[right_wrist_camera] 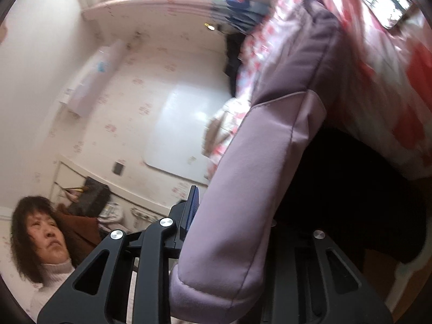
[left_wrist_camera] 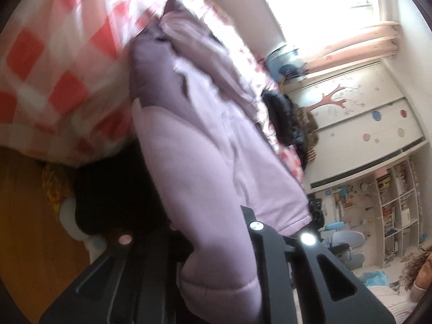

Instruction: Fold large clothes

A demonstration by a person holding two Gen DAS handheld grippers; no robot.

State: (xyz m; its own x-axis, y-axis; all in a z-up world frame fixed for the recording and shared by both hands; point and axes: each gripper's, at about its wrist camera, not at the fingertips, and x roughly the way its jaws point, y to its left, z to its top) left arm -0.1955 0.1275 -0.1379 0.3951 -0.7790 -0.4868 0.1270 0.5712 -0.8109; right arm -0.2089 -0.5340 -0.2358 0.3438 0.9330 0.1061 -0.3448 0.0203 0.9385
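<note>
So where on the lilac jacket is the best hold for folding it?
By the two padded cuffs, one per gripper, coming in end-on. The lilac jacket already sits that way: left gripper and right gripper are each shut on a thick, stitched cuff, which gives a firm hold.
</note>
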